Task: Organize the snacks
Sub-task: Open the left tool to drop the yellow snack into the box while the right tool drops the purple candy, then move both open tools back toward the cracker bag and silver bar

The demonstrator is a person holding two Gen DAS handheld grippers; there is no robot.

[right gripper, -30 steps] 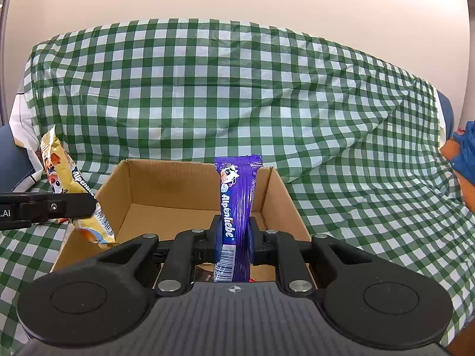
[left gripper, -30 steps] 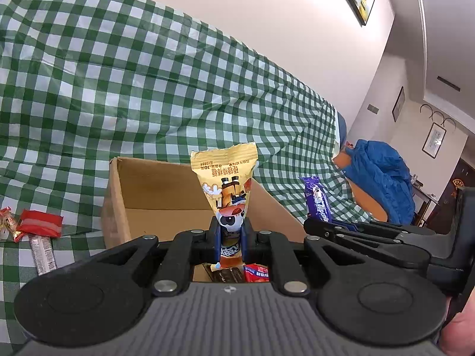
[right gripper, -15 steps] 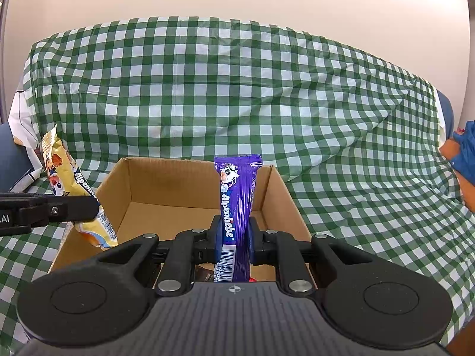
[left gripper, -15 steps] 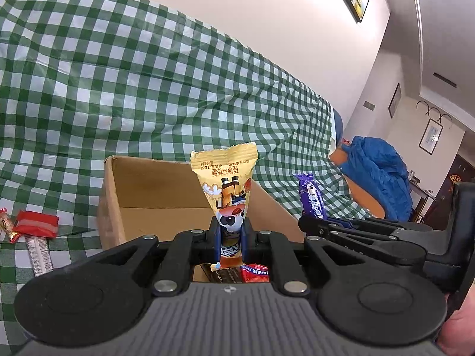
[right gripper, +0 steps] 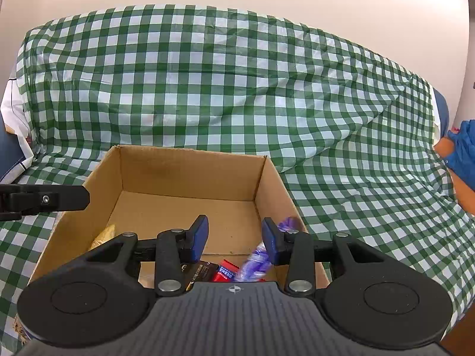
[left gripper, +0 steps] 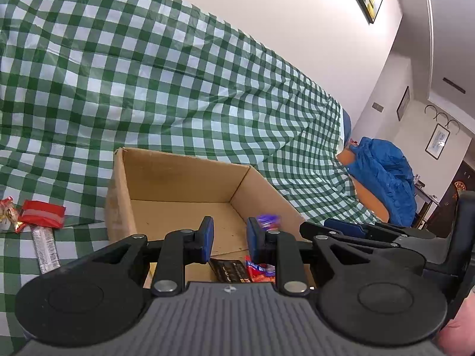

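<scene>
Over the cardboard box, both grippers' jaws have just parted, nothing between them. The right gripper view alone catches the blurred purple bar and yellow packet inside; the left gripper view alone shows a red packet on the checked cloth.

Bright, even indoor light with soft shadows; fisheye bending curves the edges, and the purple wrapper is motion-blurred.

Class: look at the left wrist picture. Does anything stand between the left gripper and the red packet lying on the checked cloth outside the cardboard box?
The box's left wall does: the left gripper is over the cardboard box, the red packet outside it.
</scene>
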